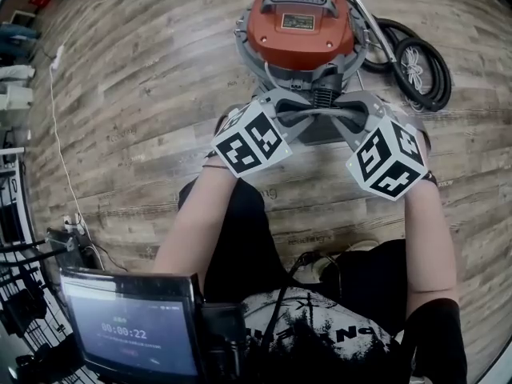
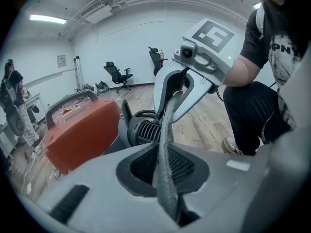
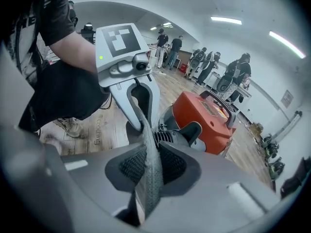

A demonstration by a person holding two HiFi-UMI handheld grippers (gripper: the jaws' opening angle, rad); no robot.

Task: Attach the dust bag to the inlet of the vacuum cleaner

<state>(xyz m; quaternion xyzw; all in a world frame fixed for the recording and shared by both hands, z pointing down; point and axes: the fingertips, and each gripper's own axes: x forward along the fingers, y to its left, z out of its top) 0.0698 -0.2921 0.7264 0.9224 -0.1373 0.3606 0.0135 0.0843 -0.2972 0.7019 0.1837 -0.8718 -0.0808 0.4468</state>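
The step in hand looks like presenting the bag to the inlet: the bag hangs stretched between the two grippers, just in front of the vacuum, low over the floor and not yet on the inlet. The left gripper has its jaws nearly together, clamped on one edge of the grey fabric; the right gripper pinches the opposite edge the same way, so the cloth runs taut from one to the other. Each gripper view shows the ribbed black inlet just beyond the fabric, close but apart from it. Next, I judge, both hands must carry the bag's opening forward together, keep it spread and level with the inlet, and push it over the rim without letting either edge slip; where the opening sits in the cloth I cannot tell. Counted: one vacuum, one inlet, one bag, two grippers, one coiled hose beside the vacuum, and one screen at the person's knee.
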